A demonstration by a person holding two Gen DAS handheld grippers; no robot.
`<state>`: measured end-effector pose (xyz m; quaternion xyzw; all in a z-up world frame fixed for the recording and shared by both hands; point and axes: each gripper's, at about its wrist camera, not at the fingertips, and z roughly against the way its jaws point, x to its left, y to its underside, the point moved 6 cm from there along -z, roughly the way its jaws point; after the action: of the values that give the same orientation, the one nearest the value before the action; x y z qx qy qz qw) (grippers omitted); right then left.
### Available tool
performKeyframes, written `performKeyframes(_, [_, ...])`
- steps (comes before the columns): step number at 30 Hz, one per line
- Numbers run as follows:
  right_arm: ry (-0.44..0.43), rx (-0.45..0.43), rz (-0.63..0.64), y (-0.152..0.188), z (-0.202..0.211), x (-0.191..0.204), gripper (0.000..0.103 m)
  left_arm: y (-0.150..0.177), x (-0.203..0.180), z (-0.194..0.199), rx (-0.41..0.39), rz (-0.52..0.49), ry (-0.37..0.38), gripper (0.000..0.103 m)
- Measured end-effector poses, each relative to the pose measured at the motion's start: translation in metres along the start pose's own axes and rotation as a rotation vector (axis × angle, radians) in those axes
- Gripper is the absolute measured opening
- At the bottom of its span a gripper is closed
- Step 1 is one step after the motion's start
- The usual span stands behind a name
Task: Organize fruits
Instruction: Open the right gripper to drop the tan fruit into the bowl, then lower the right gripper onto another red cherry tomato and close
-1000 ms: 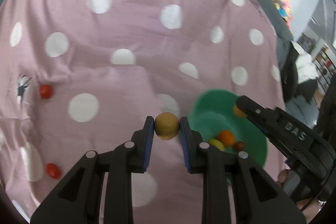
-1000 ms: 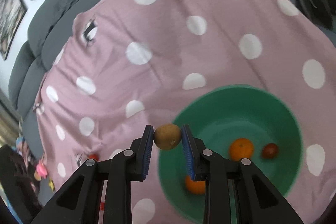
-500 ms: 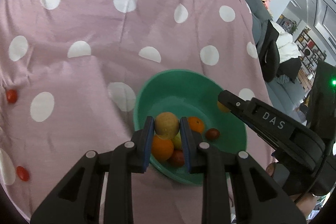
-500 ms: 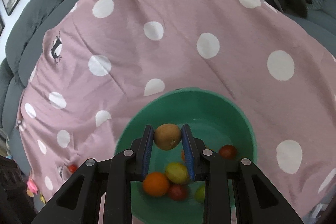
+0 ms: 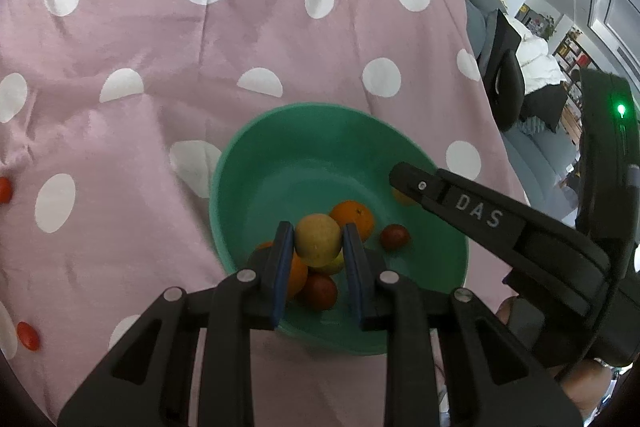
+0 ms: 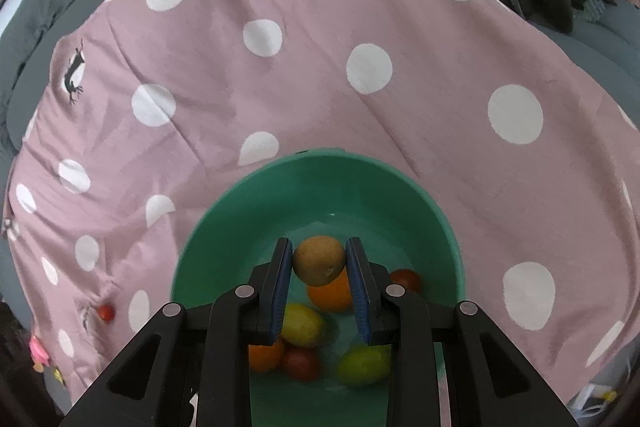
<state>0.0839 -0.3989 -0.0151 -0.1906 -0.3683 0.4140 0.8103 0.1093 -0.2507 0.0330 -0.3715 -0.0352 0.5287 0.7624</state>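
Above the green bowl (image 5: 280, 131), on the pink spotted bedspread (image 5: 200, 39): left claw (image 5: 316, 247) clamping a yellowish round fruit (image 5: 318, 239), right claw (image 6: 319, 265) pinching a brown round fruit (image 6: 319, 259), both hanging clear of the pile. Directly beneath, inside the bowl: oranges (image 6: 330, 293), a lemon (image 6: 302, 323) and red fruits (image 5: 394, 235), so release appearing to need only parting of each claw. Lying well apart to the left on the bedspread: small red tomatoes (image 5: 27, 335), nearer the left claw.

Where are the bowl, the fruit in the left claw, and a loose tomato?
Bowl (image 5: 320, 115), left wrist view, far rim.
Held fruit (image 5: 318, 239), left wrist view, its front.
Tomato (image 5: 28, 335), left wrist view, its middle.
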Motion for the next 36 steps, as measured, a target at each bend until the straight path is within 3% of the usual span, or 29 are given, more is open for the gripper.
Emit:
performKeyframes(11, [0.026, 0.011, 0.014, 0.001, -0.002, 0.0, 0.03, 0.002, -0.002, -0.001, 0.007, 0.016, 0.015, 0.024])
performKeyframes(13, [0.033, 0.003, 0.012, 0.0, 0.0, 0.0, 0.03, 0.002, -0.002, 0.0, 0.001, 0.007, 0.016, 0.028])
performKeyframes(15, [0.042, -0.015, -0.001, -0.002, 0.003, -0.001, 0.031, 0.002, 0.0, 0.005, -0.014, 0.005, 0.009, 0.046])
performKeyframes(17, [0.032, -0.026, -0.011, -0.003, 0.005, -0.001, 0.035, 0.0, 0.006, 0.013, -0.03, 0.017, 0.004, 0.058])
performKeyframes(20, [0.026, -0.028, -0.01, -0.004, 0.005, 0.001, 0.048, -0.002, 0.019, 0.029, -0.058, 0.038, -0.016, 0.061])
performKeyframes(25, [-0.029, -0.026, 0.025, -0.004, 0.006, 0.017, 0.048, 0.005, 0.065, 0.063, -0.087, 0.116, -0.118, 0.063])
performKeyframes(32, [-0.176, 0.029, 0.167, 0.014, 0.002, 0.074, 0.047, 0.06, 0.16, 0.114, -0.062, 0.326, -0.381, 0.059])
performKeyframes(36, [-0.235, 0.061, 0.253, 0.028, 0.0, 0.108, 0.047, 0.086, 0.189, 0.137, -0.057, 0.421, -0.42, 0.054])
